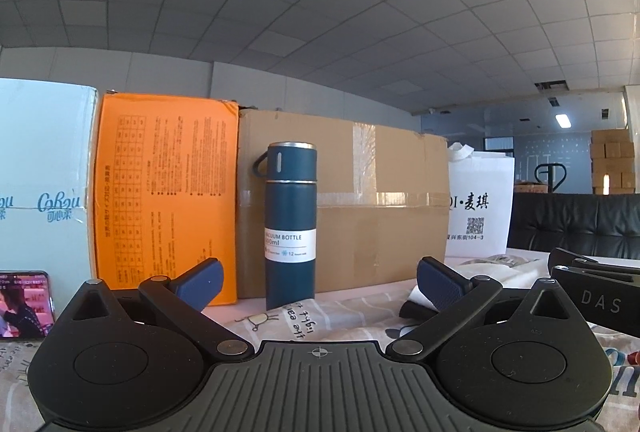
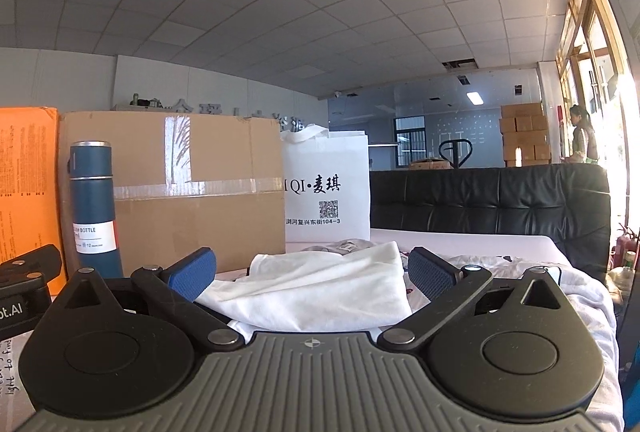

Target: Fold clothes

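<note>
Currently, my left gripper (image 1: pixel 318 282) and right gripper (image 2: pixel 311 270): jaws spread, holding nothing; ribbed blue pads. White shirt (image 2: pixel 320 288): soft, crumpled heap just ahead of right jaws, long axis running left-right, on printed cloth (image 1: pixel 304 316). Beyond: upright cylindrical blue bottle (image 1: pixel 291 224), taped cardboard box (image 1: pixel 380 208).

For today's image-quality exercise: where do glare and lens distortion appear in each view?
Left wrist view: straight ceiling grid lines bow, corners vignette black, tape on the cardboard box shines. Right wrist view: windows at right blow out white; the white garment stays evenly lit.
</note>
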`<state>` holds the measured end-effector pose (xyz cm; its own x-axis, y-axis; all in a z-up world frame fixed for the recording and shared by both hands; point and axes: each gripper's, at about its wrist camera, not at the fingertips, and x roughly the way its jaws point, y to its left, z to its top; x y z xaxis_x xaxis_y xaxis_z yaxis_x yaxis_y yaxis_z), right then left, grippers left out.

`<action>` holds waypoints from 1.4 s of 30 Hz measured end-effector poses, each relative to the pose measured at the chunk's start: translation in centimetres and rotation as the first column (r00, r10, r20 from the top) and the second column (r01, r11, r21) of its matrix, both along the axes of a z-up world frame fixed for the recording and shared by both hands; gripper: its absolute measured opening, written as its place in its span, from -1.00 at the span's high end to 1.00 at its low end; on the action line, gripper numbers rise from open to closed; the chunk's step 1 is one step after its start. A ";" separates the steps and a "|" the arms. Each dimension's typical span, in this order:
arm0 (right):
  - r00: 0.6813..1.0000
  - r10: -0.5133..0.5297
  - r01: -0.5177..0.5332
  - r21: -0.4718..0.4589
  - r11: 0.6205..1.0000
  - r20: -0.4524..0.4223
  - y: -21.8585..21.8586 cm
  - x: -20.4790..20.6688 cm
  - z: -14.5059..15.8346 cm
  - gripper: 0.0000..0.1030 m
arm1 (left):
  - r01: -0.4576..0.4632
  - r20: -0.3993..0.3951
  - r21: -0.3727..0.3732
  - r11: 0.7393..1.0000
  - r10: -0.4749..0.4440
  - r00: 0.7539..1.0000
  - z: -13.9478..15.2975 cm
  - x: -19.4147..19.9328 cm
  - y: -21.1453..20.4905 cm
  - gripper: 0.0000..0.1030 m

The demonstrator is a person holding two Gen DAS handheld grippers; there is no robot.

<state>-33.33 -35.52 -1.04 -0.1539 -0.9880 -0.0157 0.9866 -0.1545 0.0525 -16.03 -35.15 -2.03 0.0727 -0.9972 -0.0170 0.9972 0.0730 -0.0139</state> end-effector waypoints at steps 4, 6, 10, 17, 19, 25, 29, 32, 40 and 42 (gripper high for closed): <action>1.000 0.000 0.000 0.007 1.000 0.003 -0.1 0.0 0.0 -1.00 | 0.001 0.003 0.005 1.000 -0.001 1.000 0.0 0.0 -0.1 -1.00; 1.000 0.000 0.000 0.008 1.000 0.003 -0.2 0.0 0.0 -1.00 | 0.001 0.002 0.007 1.000 -0.001 1.000 0.0 0.0 -0.1 -1.00; 1.000 0.000 0.000 0.013 1.000 0.002 -0.2 0.0 0.0 -1.00 | 0.000 0.001 0.010 1.000 0.000 1.000 0.0 0.0 -0.1 -1.00; 1.000 0.002 -0.002 0.019 1.000 -0.001 -0.3 0.1 -0.1 -1.00 | 0.001 0.001 0.006 1.000 -0.001 1.000 0.0 0.1 -0.1 -1.00; 1.000 0.003 -0.003 0.019 1.000 -0.001 -0.3 0.1 -0.1 -1.00 | 0.000 0.002 0.005 1.000 0.000 1.000 0.0 0.0 -0.1 -1.00; 1.000 0.006 -0.007 0.026 1.000 0.010 -0.5 -0.1 -0.1 -1.00 | -0.001 0.007 -0.003 1.000 0.001 1.000 0.0 0.0 0.0 -1.00; 1.000 0.009 -0.009 0.020 1.000 0.012 -0.4 -0.2 -0.1 -1.00 | 0.001 0.011 -0.005 1.000 -0.001 1.000 0.0 -0.1 0.0 -1.00; 1.000 0.010 -0.010 0.023 1.000 0.014 -0.5 -0.2 -0.1 -1.00 | 0.001 0.011 -0.005 1.000 -0.001 1.000 0.0 -0.1 0.0 -1.00; 1.000 0.012 -0.013 0.028 1.000 0.017 -0.6 -0.2 -0.2 -1.00 | 0.001 0.011 -0.005 1.000 -0.001 1.000 0.0 -0.1 0.0 -1.00; 1.000 0.013 -0.013 0.028 1.000 0.017 -0.6 -0.2 -0.2 -1.00 | 0.001 0.011 -0.006 1.000 -0.001 1.000 0.0 -0.1 0.1 -1.00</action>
<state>-33.55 -36.11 -1.21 -0.1406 -0.9890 -0.0463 0.9875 -0.1434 0.0649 -16.10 -35.10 -1.99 0.0718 -0.9974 -0.0101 0.9974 0.0718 -0.0029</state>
